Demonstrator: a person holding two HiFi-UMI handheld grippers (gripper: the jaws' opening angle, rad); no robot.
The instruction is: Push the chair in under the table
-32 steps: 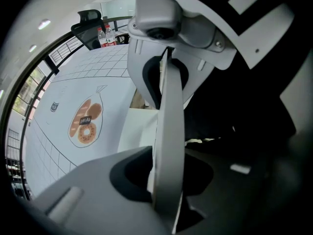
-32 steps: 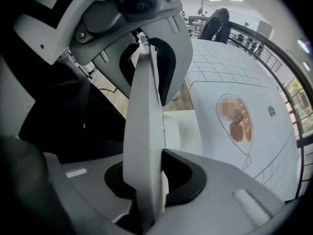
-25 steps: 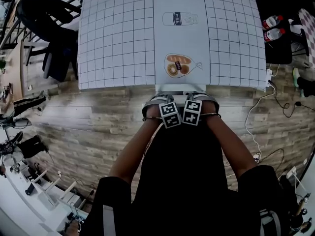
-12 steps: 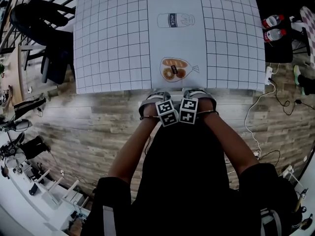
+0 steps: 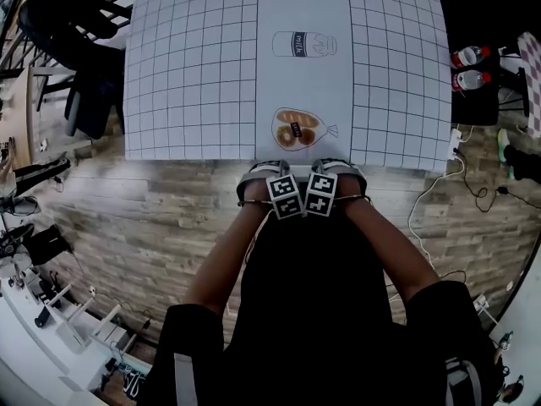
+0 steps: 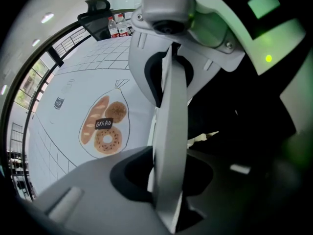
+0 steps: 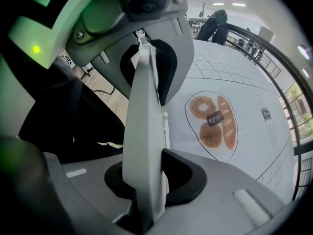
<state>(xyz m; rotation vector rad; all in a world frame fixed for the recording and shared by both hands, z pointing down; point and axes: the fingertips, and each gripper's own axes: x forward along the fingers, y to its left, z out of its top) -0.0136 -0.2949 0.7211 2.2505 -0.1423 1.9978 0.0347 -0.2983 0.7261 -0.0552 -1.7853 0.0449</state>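
Chair back [image 6: 169,126] between the fingers [image 6: 93,185]

The chair back rail [image 6: 168,131] fills the gap between each pair of jaws. Just beyond them the table [image 5: 194,74] edge bars the way ahead. Either side of the jaws, bare wooden floor [image 5: 152,218] lies open; a black chair [image 5: 84,91] stands well off left.

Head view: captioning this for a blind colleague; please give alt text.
Seen from above, a person holds the left gripper and right gripper side by side on a white chair back at the near edge of a grid-patterned table with a bread drawing.
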